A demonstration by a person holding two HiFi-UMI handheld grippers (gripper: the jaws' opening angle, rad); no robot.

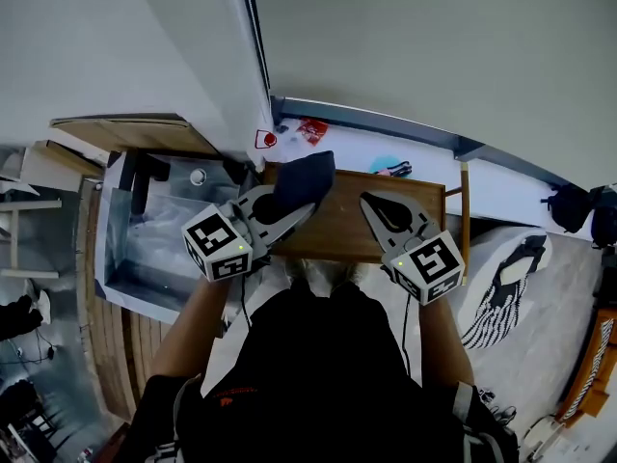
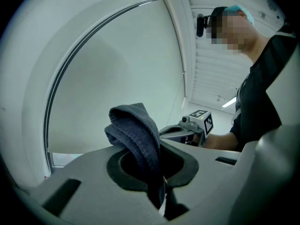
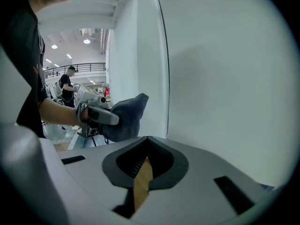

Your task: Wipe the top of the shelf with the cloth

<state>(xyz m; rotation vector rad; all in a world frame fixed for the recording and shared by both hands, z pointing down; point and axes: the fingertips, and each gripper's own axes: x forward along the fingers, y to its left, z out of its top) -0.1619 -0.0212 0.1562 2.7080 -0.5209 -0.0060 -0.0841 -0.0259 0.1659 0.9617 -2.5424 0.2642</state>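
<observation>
A dark blue-grey cloth point(image 1: 307, 177) hangs bunched from my left gripper point(image 1: 289, 210), which is shut on it above the left end of the wooden shelf top point(image 1: 337, 234). In the left gripper view the cloth point(image 2: 137, 131) rises folded out of the left gripper point(image 2: 157, 175) against the white wall. My right gripper point(image 1: 371, 203) hovers over the right half of the shelf top, jaws shut with nothing held. In the right gripper view a thin slit at the right gripper point(image 3: 142, 175) shows the wood below, and the cloth point(image 3: 124, 118) is seen to its left.
A white wall point(image 1: 434, 46) stands right behind the shelf. A white ledge point(image 1: 347, 148) beyond it carries small red and blue items. A metal basin point(image 1: 116, 249) lies to the left, and a striped bag point(image 1: 501, 292) on the floor to the right.
</observation>
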